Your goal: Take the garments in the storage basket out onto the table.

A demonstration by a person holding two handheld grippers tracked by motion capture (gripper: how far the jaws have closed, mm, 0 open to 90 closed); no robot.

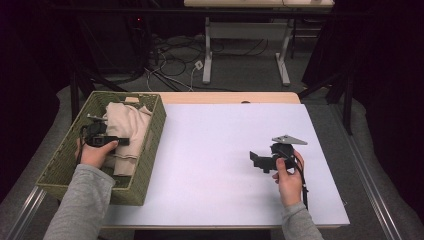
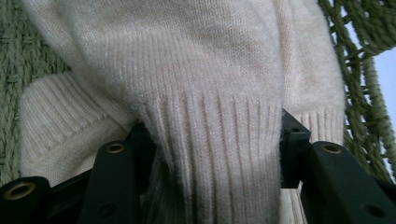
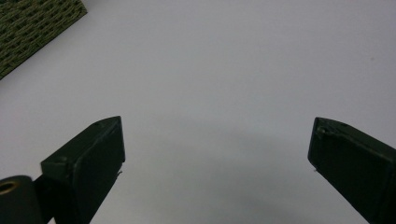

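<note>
Cream knit sweater [image 2: 196, 93] lies bunched inside the green woven basket [image 1: 150, 150] at the left end of the table, and its ribbed hem hangs between the jaws of the left gripper [image 2: 210, 154], which stand on either side of the cloth with the fabric filling the gap; whether they press it firmly cannot be told for certain, though the rib looks pinched between them. In the high view the left hand [image 1: 95, 152] holds that gripper [image 1: 102, 139] low inside the basket, on top of the sweater [image 1: 127, 132]. Around the cloth the basket's green weave [image 2: 359, 56] shows on both sides. The right gripper [image 3: 215, 154] has its jaws spread wide with nothing between them, over the bare white table top [image 3: 224, 70], a corner of the basket [image 3: 32, 23] far off. The right hand [image 1: 287, 177] holds it [image 1: 260, 160] well apart from the basket. No writing or label can be read anywhere.
</note>
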